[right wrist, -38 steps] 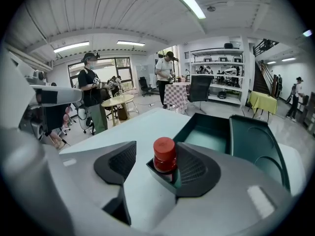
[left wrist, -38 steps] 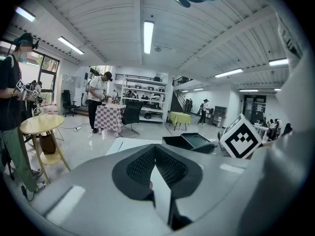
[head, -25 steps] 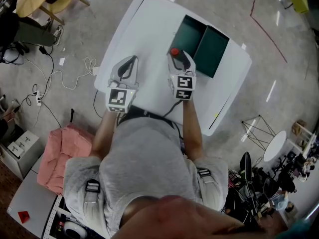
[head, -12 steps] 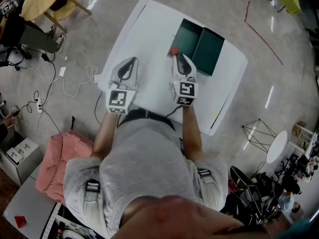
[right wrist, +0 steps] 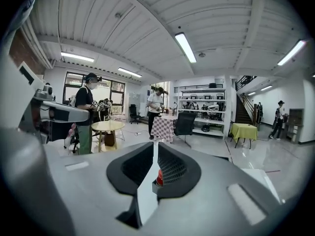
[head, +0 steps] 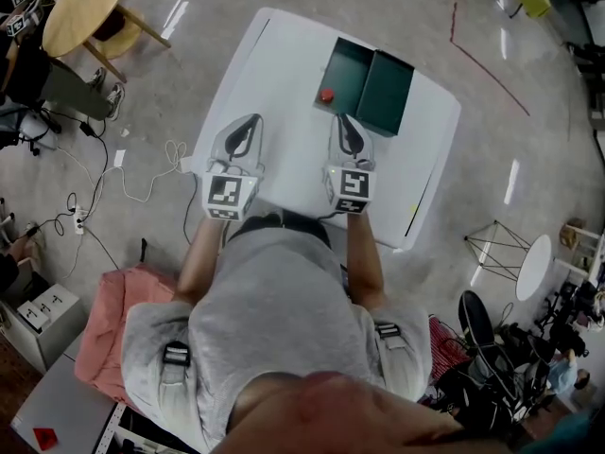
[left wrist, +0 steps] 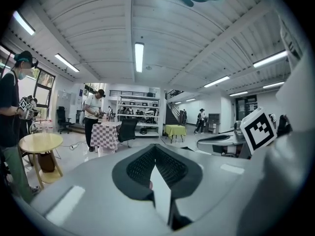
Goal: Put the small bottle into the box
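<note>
Head view: the small bottle [head: 327, 95], red cap up, stands at the near left corner of the open green box [head: 388, 91], on the box's left half. I can't quite tell whether it sits inside the wall or right against it. My right gripper [head: 343, 119] hangs just short of the box, apart from the bottle, over the white table [head: 274, 64]. In the right gripper view its jaws have just been closing and are clenched to a thin slit with nothing between them; the red cap shows through the slit, farther off. My left gripper [head: 251, 119] is well left of the box, jaws clenched together, empty
</note>
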`<state>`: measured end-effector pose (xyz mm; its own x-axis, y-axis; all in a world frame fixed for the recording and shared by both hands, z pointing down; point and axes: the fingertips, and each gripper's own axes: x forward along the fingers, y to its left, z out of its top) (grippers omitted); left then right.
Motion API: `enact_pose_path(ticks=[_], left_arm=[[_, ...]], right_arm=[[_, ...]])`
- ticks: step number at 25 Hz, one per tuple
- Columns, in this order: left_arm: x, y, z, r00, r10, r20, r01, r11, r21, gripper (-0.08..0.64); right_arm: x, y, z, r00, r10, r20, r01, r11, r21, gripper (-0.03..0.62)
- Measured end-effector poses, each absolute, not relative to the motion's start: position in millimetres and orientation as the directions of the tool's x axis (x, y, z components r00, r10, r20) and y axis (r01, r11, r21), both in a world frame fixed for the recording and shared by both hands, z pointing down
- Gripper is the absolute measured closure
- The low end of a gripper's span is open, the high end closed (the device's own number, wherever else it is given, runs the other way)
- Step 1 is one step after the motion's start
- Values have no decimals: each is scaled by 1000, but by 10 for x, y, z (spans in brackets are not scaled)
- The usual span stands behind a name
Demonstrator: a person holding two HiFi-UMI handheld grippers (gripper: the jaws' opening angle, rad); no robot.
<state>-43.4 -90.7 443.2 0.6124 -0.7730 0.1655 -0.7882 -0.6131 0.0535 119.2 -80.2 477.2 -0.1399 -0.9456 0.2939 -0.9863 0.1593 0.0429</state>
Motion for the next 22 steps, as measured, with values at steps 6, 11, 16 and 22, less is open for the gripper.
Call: enact_pose_path(ticks=[6, 11, 16, 22], left_arm=[[-336, -709, 4376, 654, -741, 150, -754, -655, 52, 549], [-300, -555, 4328, 673, -726, 141, -738, -674, 49, 549], [-358, -440, 4366, 676, -721, 152, -734, -678, 46, 549], [-414, -339, 4487, 668, -722, 179, -740, -670, 57, 549]], right_arm=[[1231, -524, 4661, -103, -957, 272, -991, 121, 51, 577], [1252, -296, 4608, -83, -961, 263, -992, 105, 69, 589], [1248, -105, 4606, -69, -963, 259, -993, 91, 76, 589], [1307, 67, 4718, -55, -960, 276, -995, 75, 66, 589]])
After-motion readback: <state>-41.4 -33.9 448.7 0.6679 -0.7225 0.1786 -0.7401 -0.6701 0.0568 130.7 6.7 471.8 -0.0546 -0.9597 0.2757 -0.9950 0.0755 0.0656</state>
